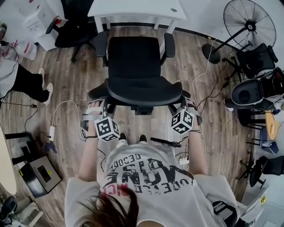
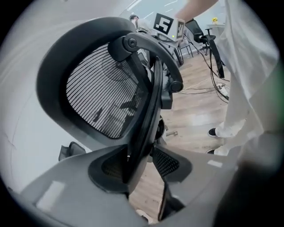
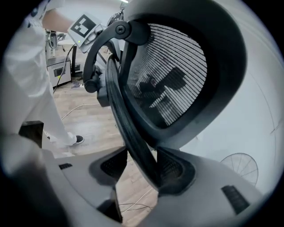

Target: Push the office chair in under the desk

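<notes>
A black mesh office chair (image 1: 133, 57) stands on the wood floor, its seat facing the white desk (image 1: 133, 9) at the top of the head view. Its curved backrest (image 1: 142, 91) is nearest me. My left gripper (image 1: 100, 105) is at the backrest's left edge and my right gripper (image 1: 185, 104) at its right edge. In the left gripper view the backrest frame (image 2: 144, 111) runs between the jaws of the left gripper (image 2: 138, 166), which are shut on it. In the right gripper view the right gripper (image 3: 140, 166) holds the backrest frame (image 3: 120, 106) the same way.
A second black chair (image 1: 73, 33) stands left of the desk. A floor fan (image 1: 250, 22) and dark equipment (image 1: 255, 91) fill the right side. Cables (image 1: 62, 111) and a box (image 1: 37, 175) lie on the floor at left, near another person's legs (image 1: 26, 84).
</notes>
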The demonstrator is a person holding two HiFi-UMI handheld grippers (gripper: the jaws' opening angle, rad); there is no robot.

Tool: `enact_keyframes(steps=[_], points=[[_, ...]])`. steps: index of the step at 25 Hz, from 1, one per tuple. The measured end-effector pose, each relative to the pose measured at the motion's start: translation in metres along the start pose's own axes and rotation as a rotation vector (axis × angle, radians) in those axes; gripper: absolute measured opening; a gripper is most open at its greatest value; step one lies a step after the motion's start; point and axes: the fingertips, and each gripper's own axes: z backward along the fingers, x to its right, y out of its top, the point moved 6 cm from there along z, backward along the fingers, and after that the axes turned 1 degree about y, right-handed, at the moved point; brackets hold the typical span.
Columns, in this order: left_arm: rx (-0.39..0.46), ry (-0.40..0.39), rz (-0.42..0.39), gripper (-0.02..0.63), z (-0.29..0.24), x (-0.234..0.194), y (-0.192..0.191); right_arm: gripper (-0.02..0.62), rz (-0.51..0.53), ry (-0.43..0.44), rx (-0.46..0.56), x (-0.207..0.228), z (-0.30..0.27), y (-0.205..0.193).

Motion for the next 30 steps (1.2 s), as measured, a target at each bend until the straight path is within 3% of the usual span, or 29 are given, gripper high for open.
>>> enact_keyframes(steps=[6,15,30], points=[[0.039,-0.050,0.052,0.198,-0.001,-0.011,-0.013,0.196,-0.007,-0.025,0.002,-0.002,0.001,0.005],[0.050,-0.054,-0.003,0.194,-0.014,-0.032,-0.032,0.198,-0.039,-0.044,-0.011,0.001,-0.009,0.024],[0.055,-0.062,-0.021,0.195,-0.043,-0.068,-0.056,0.198,-0.056,-0.043,-0.030,0.019,-0.036,0.054]])
